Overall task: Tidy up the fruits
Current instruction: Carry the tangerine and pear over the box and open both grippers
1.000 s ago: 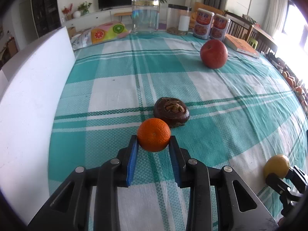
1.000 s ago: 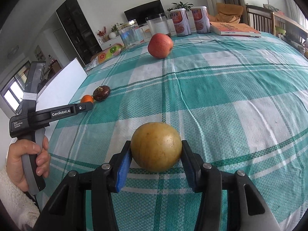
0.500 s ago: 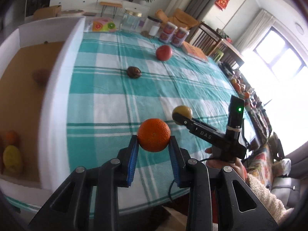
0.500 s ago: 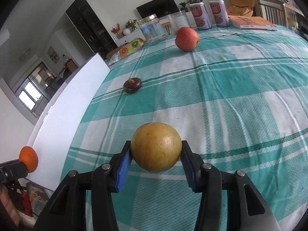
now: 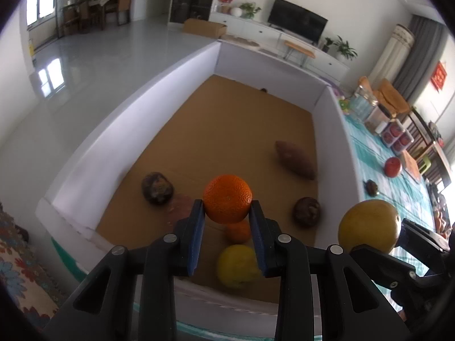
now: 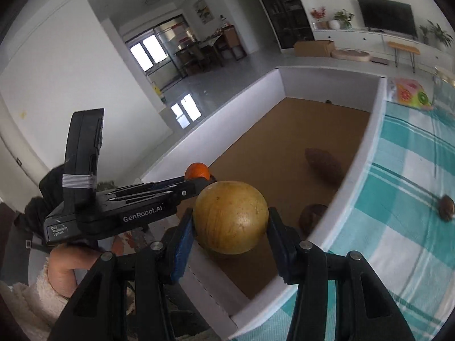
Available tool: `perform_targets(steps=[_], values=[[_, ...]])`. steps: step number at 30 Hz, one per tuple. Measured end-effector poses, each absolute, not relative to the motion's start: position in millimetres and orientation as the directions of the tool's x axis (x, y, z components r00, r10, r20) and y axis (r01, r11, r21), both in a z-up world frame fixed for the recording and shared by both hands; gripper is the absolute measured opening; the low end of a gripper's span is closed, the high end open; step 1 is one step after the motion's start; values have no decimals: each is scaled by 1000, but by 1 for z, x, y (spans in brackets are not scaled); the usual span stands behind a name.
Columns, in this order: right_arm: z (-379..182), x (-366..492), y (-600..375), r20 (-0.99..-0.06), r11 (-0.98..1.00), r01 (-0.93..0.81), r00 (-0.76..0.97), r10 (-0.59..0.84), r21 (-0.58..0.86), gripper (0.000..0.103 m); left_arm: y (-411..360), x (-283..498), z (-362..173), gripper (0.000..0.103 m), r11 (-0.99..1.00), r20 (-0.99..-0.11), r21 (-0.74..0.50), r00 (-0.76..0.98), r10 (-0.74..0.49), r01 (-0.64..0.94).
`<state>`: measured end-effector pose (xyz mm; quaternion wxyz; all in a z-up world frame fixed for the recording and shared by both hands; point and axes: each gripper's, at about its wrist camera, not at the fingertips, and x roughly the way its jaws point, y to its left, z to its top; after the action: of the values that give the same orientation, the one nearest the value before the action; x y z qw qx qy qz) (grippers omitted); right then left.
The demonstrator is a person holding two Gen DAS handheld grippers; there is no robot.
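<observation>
My left gripper [image 5: 227, 213] is shut on an orange [image 5: 227, 202] and hangs over the near end of a white-walled box [image 5: 335, 125] with a brown floor. My right gripper [image 6: 229, 221] is shut on a round yellow-brown fruit [image 6: 231, 217], held above the box's near corner, beside the left gripper [image 6: 196, 183]. In the left wrist view that fruit [image 5: 368, 226] shows at the right. Inside the box lie two dark mangosteens [image 5: 157, 188] [image 5: 306, 211], a sweet potato [image 5: 295, 159], a small orange [image 5: 238, 230] and a yellow fruit [image 5: 237, 265].
The teal checked tablecloth [image 6: 398, 187] lies to the right of the box. On it sit a red apple [image 5: 393, 166] and a mangosteen [image 6: 446, 204], with jars and tins further back. A person's hand and fleecy sleeve [image 6: 61, 267] grip the left tool.
Both grippers have swung left from the tablecloth and risen, carrying their fruits over the white box. The box's inside and its fruits have come into view.
</observation>
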<state>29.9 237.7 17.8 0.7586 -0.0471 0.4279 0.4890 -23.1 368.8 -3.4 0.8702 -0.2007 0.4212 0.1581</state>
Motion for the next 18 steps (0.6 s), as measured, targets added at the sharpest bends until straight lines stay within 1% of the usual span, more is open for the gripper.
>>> perform_targets(steps=[1,3,4,5,6,7,8,9,10,11,14,18], values=[[12,31,249,-710,519,-785,148,689,339,49,372,-25,-8,34,860,-802,-213,586,118,-464],[3,34,266,-741,532,-785,145,656,317,50,377,-28,-14,43,840,-810,-205,569,143,-502],[0,35,272,-756,549,-780,155,636,302,51,377,-29,-15,59,836,-809,-203,569,150,-510],[1,37,274,-758,563,-773,171,629,292,56,376,-29,-13,74,836,-801,-199,576,163,-512],[5,39,273,-747,571,-767,190,638,293,60,374,-30,-11,79,833,-795,-181,576,189,-523],[11,41,267,-728,579,-760,216,651,293,69,372,-30,-8,81,831,-785,-171,582,210,-529],[18,43,258,-704,593,-753,255,663,285,79,369,-32,-6,81,832,-775,-170,593,217,-528],[26,44,244,-680,613,-743,306,667,268,83,366,-31,-4,81,834,-767,-176,604,217,-523],[32,46,230,-657,639,-729,359,663,246,91,362,-30,-1,81,837,-757,-184,617,213,-515],[36,49,215,-639,666,-710,408,652,226,94,357,-28,1,81,843,-747,-192,632,206,-502],[31,65,159,-622,763,-626,536,571,161,95,334,-22,9,81,873,-720,-198,670,180,-446],[-11,96,68,-681,899,-435,646,345,42,95,287,-8,19,81,928,-700,-192,707,99,-320]])
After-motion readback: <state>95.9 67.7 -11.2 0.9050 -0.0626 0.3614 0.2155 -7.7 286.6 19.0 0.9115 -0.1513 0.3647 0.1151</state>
